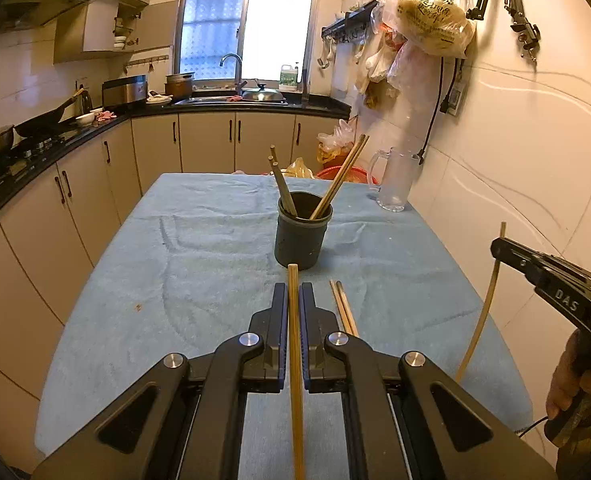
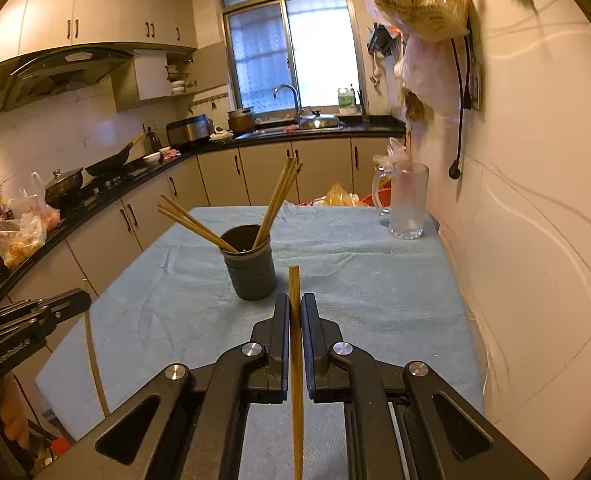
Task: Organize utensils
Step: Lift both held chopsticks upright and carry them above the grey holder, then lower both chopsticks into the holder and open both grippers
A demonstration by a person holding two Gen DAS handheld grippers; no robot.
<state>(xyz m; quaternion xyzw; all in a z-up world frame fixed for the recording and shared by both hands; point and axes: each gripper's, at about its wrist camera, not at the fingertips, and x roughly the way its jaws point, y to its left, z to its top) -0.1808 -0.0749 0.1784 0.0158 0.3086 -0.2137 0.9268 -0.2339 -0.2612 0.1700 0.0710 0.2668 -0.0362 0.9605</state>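
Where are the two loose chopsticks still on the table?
In the left wrist view, the loose pair lies on the blue cloth, just right of the left gripper, before the dark holder.

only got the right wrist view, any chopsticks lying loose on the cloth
Observer: Yes, a pair lies side by side on the cloth, just right of the left hand-held gripper. Its near ends are hidden behind that gripper.
Operator: is the left one gripping properly, i only see it side on
Observer: Its jaws are shut on one chopstick, which runs straight between the pads with its tip toward the cup.
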